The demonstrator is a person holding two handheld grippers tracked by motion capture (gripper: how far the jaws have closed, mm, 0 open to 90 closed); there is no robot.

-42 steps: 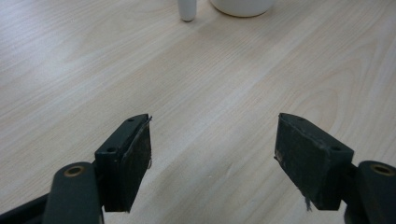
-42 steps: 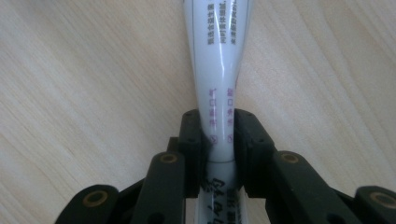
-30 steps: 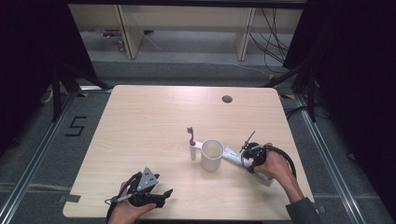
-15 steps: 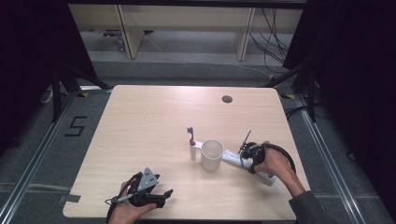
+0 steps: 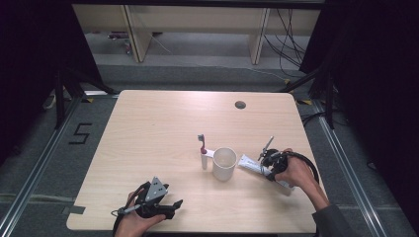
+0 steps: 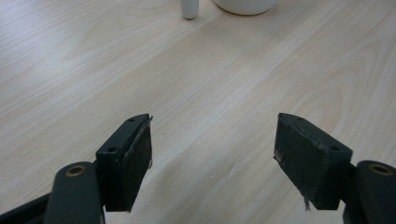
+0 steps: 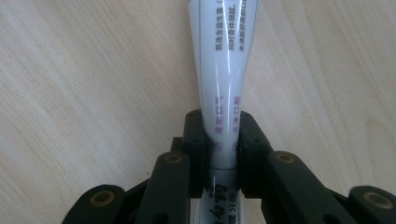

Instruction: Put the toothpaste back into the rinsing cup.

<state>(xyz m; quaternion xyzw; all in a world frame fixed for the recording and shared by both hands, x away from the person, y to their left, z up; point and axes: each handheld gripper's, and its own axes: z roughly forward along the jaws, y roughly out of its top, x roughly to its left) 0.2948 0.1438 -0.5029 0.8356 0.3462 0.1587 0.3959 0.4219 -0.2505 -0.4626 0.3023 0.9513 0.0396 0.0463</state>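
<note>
While the high view hides its jaws, the right gripper (image 7: 219, 140) view shows them clamping the toothpaste tube (image 7: 219, 70); left gripper (image 6: 212, 161) gapes empty.

white tube (image 7: 219, 70) with grey print, white cup (image 5: 224, 163), pale wood-grain table (image 5: 163, 123).

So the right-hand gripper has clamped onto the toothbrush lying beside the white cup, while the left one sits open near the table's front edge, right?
Not quite: the right gripper is shut on the toothpaste tube, not the toothbrush, as the right gripper view shows. The toothbrush stands upright on the cup's other side in the high view. The left gripper is indeed open near the table's front edge.
</note>
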